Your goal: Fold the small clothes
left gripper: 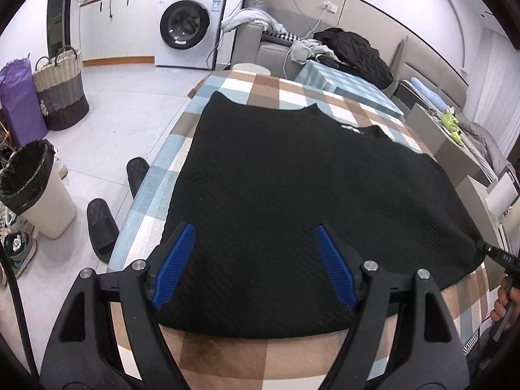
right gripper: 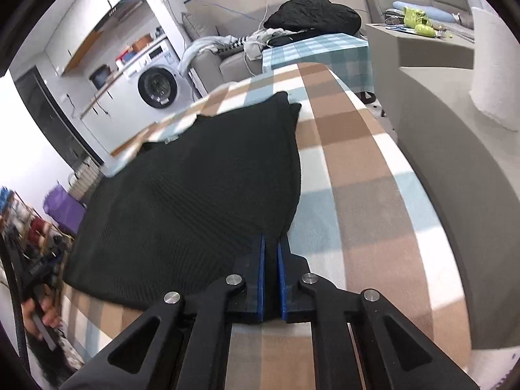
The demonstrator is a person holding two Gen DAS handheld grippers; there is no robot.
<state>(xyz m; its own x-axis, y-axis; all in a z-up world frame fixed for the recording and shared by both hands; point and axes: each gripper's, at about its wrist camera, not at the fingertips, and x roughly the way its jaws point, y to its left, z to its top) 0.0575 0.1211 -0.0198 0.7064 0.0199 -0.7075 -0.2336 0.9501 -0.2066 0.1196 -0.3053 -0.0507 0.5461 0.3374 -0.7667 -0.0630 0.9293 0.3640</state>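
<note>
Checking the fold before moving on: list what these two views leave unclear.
- Right gripper: shut at the black garment hem; fingers hide whether cloth is pinched, right wrist view.
- Garment's right corner: left wrist view, behind a black handle.
- Neck label: too small to read.
- Left gripper: open, empty.

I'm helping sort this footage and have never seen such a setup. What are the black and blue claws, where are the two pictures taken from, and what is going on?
A person holds a two-finger gripper in each hand, each with a camera looking along its fingers. In the left view, the left gripper stands open over the near hem of a black garment spread on a checked cloth. In the right view, the right gripper is shut, pinching the garment's near right corner.
</note>
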